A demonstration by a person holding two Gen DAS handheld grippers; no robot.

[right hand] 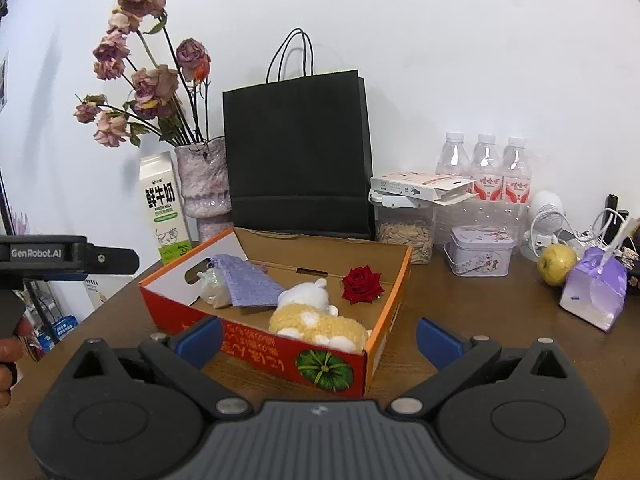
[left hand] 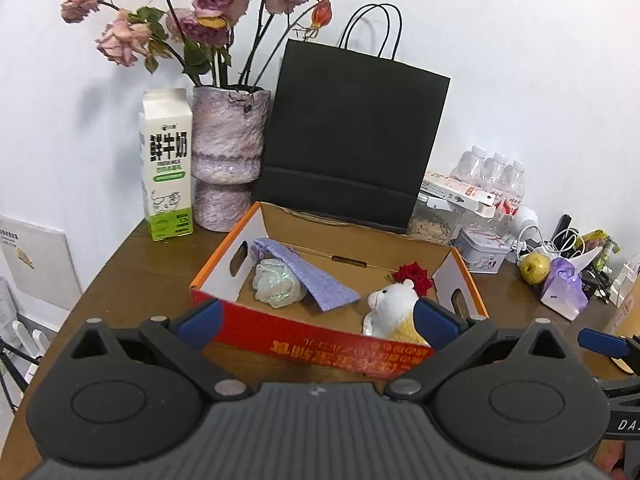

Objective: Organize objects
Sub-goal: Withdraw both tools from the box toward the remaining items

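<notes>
We are holding the left claw (left hand: 318,320) wide apart and empty, hovering before the box's (left hand: 280,330) near wall. We are keeping the right claw (right hand: 318,338) spread apart too, gripping nothing, at the box's front corner. Inside the box, the plush (left hand: 394,312) is lying at the claw's 1 o'clock against the near wall, the red rose (left hand: 414,276) just behind it. At 11 o'clock the purple pouch (left hand: 308,276) is leaning over the white bundle (left hand: 276,282). The black bag (left hand: 352,140) is standing at 12 o'clock behind the box, vase (left hand: 228,156) and milk carton (left hand: 166,168) at 10 o'clock on the counter (left hand: 140,268). The apple (right hand: 556,265) is sitting at 2 o'clock.
</notes>
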